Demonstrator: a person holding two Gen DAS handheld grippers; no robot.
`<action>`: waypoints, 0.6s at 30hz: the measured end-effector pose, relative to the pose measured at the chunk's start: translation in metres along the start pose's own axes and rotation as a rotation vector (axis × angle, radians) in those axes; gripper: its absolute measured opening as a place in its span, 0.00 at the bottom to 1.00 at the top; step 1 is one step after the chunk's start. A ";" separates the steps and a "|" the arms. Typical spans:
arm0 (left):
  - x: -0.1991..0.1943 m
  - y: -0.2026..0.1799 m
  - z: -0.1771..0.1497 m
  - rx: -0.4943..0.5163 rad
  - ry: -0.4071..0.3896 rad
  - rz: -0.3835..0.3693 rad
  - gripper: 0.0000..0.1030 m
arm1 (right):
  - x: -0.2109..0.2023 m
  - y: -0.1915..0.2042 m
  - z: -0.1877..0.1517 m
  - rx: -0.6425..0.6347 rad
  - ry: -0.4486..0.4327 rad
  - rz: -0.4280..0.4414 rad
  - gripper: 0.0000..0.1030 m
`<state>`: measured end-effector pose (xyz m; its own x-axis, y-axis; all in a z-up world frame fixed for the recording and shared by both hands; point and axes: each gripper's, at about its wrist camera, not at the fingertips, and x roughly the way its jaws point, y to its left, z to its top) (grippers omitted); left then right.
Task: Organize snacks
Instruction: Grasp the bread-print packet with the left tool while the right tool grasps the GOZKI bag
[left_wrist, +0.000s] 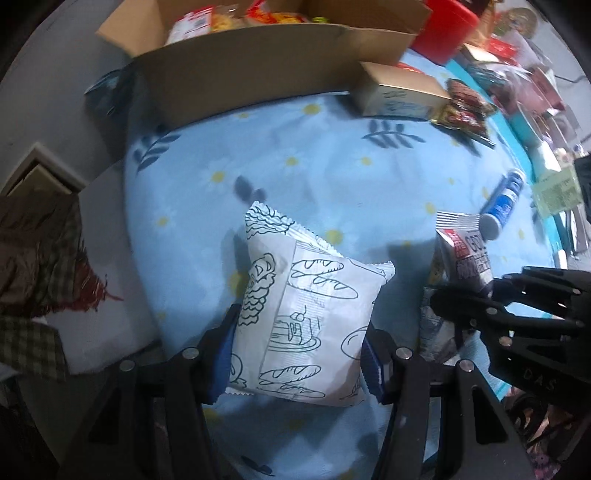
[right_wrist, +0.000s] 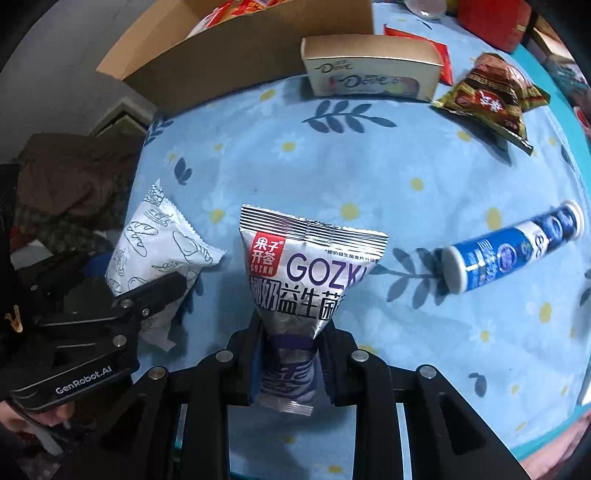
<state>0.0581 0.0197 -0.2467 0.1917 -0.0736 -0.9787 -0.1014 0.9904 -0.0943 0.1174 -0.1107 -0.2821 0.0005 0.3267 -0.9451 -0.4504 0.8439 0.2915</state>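
- The left gripper (left_wrist: 299, 354) had its jaws clamped on a white bread-print packet (left_wrist: 306, 314), one blue pad pressed against each side, holding it above the blue floral cloth (left_wrist: 332, 166) that covered the bench.
- The right gripper (right_wrist: 290, 365) had its jaws pinched nearly together on the lower end of a silver GOZKH packet (right_wrist: 306, 266), whose top end stood up above the cloth.
- The two held packets hung just beside each other.
- A blue-and-white tube (right_wrist: 513, 247) lay on its side on the cloth, to the right of the silver packet.
- Farther off, a gold Dove box (right_wrist: 369, 70) and a dark brown snack bag (right_wrist: 491, 96) rested on the cloth.
- Behind them stood an open cardboard box (left_wrist: 240, 70) with more snacks inside.
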 end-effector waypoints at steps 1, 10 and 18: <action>0.001 0.003 -0.002 -0.007 -0.001 0.006 0.56 | -0.001 0.002 -0.002 -0.009 0.000 -0.009 0.26; 0.010 0.002 -0.010 -0.004 -0.014 0.025 0.58 | 0.006 0.010 -0.017 -0.023 0.004 -0.048 0.41; 0.013 -0.011 -0.016 0.078 -0.058 0.085 0.61 | 0.006 0.022 -0.026 -0.071 -0.053 -0.129 0.42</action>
<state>0.0459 0.0056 -0.2610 0.2418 0.0161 -0.9702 -0.0442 0.9990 0.0056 0.0846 -0.1013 -0.2851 0.1092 0.2410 -0.9644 -0.5057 0.8487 0.1548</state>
